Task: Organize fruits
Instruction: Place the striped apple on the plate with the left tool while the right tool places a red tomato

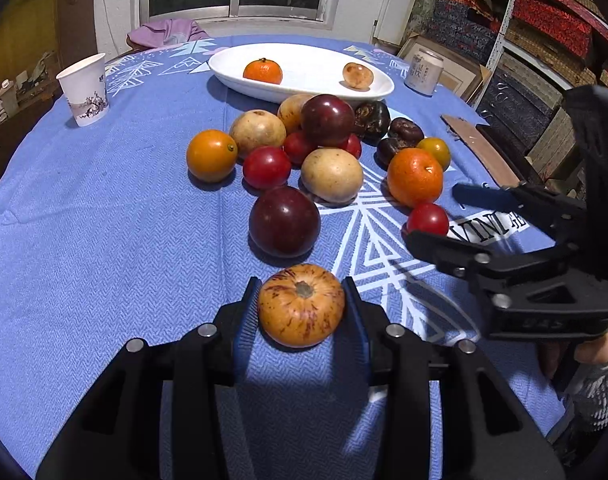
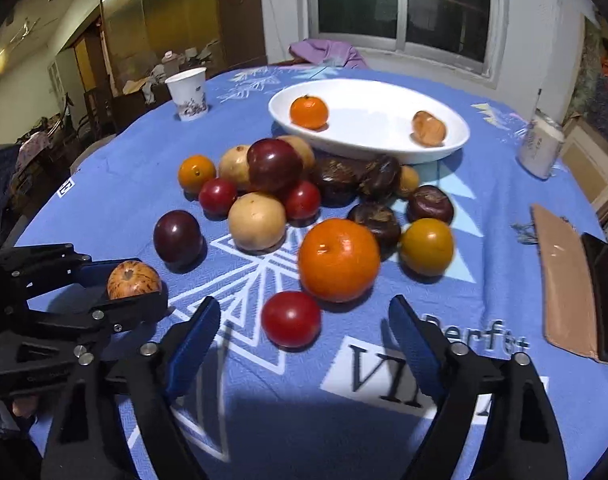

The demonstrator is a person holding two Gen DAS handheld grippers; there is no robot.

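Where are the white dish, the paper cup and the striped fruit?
White dish (image 1: 378, 87): left wrist view, right rim.
Paper cup (image 1: 86, 92): left wrist view, side wall.
Striped fruit (image 1: 302, 306): left wrist view, top, between the left gripper's pads.

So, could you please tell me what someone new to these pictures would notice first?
First, the heap of mixed fruit mid-table on the blue tablecloth, in front of a white oval dish holding a mandarin and a small brown fruit. Nearer, the left gripper has its jaws closed on a streaked apple. The right gripper stands open around a small red fruit.
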